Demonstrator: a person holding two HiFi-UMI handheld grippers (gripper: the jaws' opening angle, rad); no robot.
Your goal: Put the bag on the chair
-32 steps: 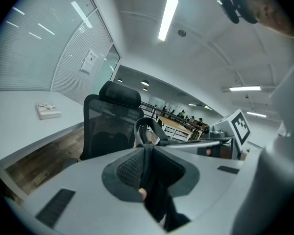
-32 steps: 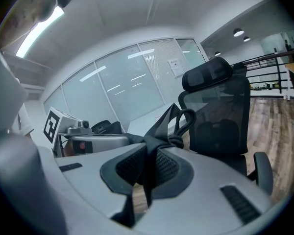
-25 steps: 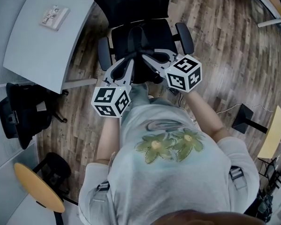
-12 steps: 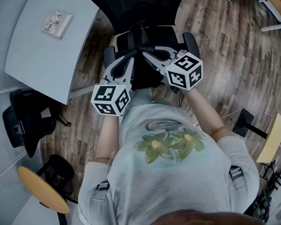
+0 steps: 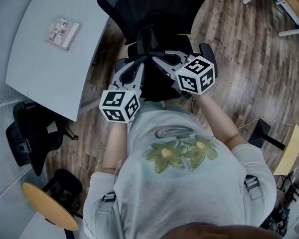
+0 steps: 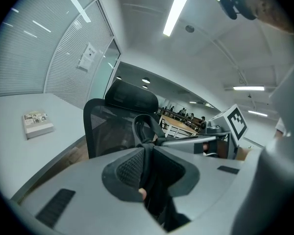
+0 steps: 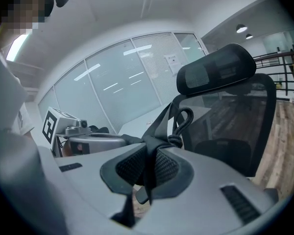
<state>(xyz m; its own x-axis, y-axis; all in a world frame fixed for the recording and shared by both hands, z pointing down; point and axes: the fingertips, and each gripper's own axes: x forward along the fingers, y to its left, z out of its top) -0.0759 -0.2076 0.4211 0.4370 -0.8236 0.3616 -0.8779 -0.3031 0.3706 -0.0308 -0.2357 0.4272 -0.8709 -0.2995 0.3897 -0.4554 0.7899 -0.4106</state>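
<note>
A black bag (image 5: 156,82) hangs by its straps (image 5: 146,38) over the seat of a black mesh office chair (image 5: 154,6). My left gripper (image 5: 140,63) is shut on one strap (image 6: 148,148). My right gripper (image 5: 160,59) is shut on another strap (image 7: 150,160), right beside the left one. In the left gripper view the chair's backrest (image 6: 110,124) and headrest stand just behind the straps. In the right gripper view the chair (image 7: 225,102) rises close to the right. The bag's body mostly hides the seat; whether it touches the seat I cannot tell.
A pale grey table (image 5: 45,59) with a small box (image 5: 63,28) lies to the chair's left. A second black chair (image 5: 30,133) and a round wooden stool (image 5: 50,212) stand at lower left. A black stand (image 5: 261,133) and desk legs (image 5: 284,14) sit on the wood floor at right.
Both grippers, still shut on the straps, have carried the bag forward over the chair's seat, closer to the backrest.
</note>
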